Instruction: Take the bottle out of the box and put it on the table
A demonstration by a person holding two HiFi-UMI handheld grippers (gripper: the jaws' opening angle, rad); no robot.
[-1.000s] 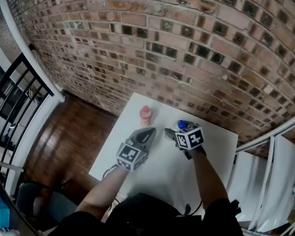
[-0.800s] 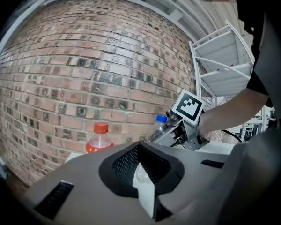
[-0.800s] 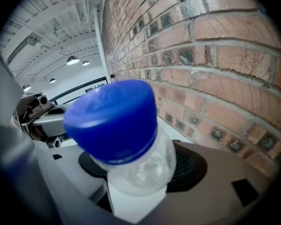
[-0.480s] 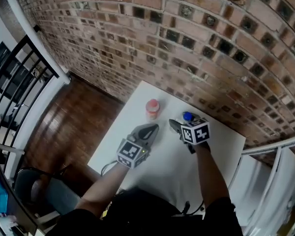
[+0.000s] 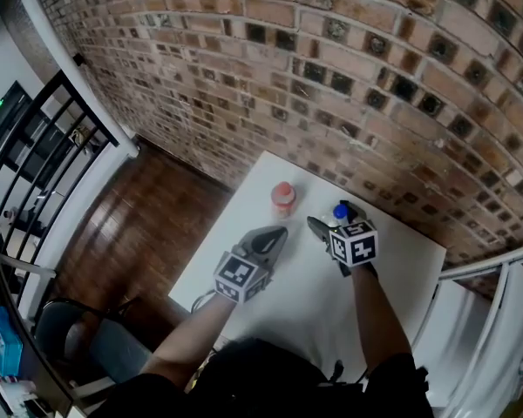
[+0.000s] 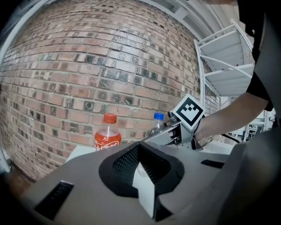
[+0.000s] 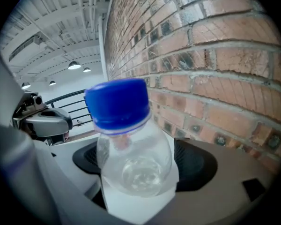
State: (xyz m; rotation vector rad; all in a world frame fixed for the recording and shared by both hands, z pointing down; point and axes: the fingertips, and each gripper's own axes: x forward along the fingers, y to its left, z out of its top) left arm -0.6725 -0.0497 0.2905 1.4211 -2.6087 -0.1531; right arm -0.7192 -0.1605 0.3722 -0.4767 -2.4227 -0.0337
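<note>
A rough, matt red-brown brick wall (image 5: 331,77) rises behind a smooth, matt white counter (image 5: 309,277). Beside the counter, a dark wooden floor (image 5: 131,225) has a glossy, polished shine. A clear, glossy plastic bottle (image 7: 133,165) carries a smooth blue plastic cap (image 7: 117,102). A second glossy plastic bottle (image 6: 107,138) is red with a red cap. The left gripper (image 6: 141,163) and right gripper (image 5: 331,216) have matt grey plastic shells with black ribbed pads (image 6: 125,162).

Brick wall (image 5: 331,77) just behind table (image 5: 305,299)
</note>
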